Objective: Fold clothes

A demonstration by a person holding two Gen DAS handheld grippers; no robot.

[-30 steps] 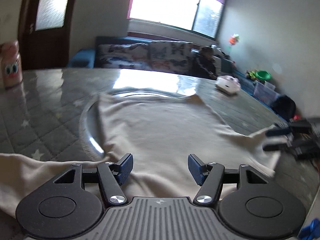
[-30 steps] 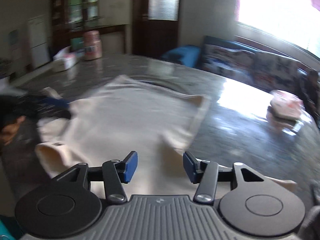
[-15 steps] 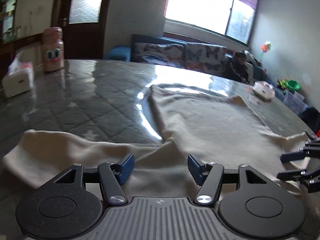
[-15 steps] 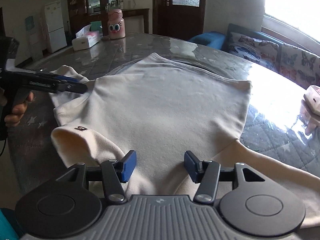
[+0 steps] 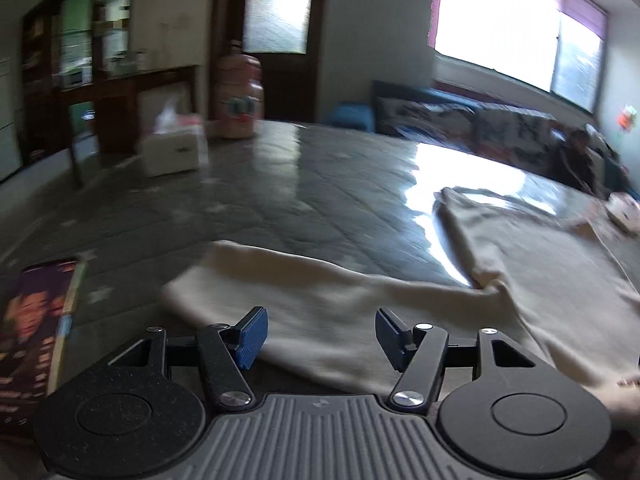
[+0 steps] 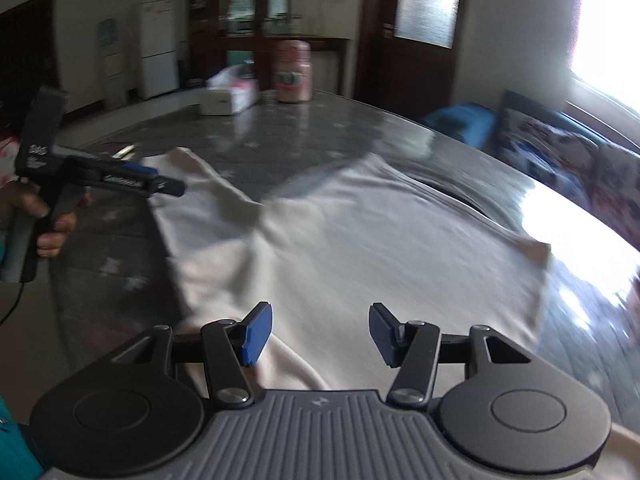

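Left gripper [image 5: 318, 334] now over sleeve [image 5: 304, 296]

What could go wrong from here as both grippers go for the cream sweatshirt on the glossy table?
The left gripper hangs open over the long cream sleeve; pinching one layer could drag the spread cream sweatshirt askew. The glossy quilt-patterned table looks slick, so fabric may slide. A magazine lies near the cuff and might get swept.

No text sharp enough to read
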